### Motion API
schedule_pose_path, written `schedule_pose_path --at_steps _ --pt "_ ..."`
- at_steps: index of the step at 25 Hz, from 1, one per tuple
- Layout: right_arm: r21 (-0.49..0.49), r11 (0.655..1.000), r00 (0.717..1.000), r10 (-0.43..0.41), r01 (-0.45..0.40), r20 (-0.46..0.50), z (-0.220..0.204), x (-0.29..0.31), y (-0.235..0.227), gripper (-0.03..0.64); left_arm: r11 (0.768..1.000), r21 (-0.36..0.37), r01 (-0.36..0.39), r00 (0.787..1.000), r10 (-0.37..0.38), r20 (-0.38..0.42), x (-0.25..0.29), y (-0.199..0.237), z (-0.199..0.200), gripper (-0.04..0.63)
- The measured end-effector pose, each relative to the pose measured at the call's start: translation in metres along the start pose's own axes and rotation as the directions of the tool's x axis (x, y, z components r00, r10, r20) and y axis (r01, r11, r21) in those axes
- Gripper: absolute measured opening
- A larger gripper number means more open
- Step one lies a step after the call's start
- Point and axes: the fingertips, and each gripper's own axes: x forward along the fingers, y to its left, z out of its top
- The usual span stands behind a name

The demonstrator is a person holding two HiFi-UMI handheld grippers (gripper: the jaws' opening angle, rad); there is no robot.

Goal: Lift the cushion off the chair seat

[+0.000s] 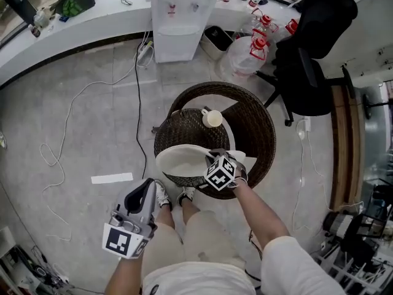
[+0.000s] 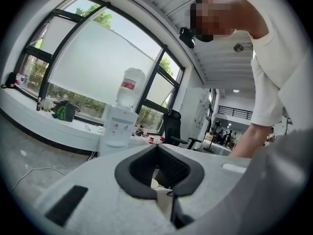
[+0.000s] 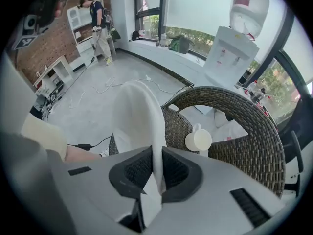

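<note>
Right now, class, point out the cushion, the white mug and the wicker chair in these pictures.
cushion (image 1: 179,162), head view, on its pale upper face.
white mug (image 1: 213,118), head view, on its round body.
wicker chair (image 1: 261,125), head view, on the woven backrest rim.

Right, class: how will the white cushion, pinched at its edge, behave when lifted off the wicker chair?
Probably fairly stiff: the cushion, gripped by the right gripper at one edge, stands up without drooping. Likely light, since that small pinch carries it. It might pivot in the grip.
</note>
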Motion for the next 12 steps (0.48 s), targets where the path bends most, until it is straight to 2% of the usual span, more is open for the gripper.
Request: schedule_pose_path --at_steps 6,12 --pt "0.075 0.997 0.997 -0.037 0.032 0.066 0.023 -0.044 0.011 0.038 0.999 0.031 0.016 1.000 -0.017 0.018 -0.014 -0.008 0.029 0.017" --pt "0.109 0.993 0.989 -0.069 0.055 0.134 0.035 -0.084 0.004 0.038 0.998 0.065 0.018 0.999 -0.020 0.040 -0.017 -0.020 0.050 0.017"
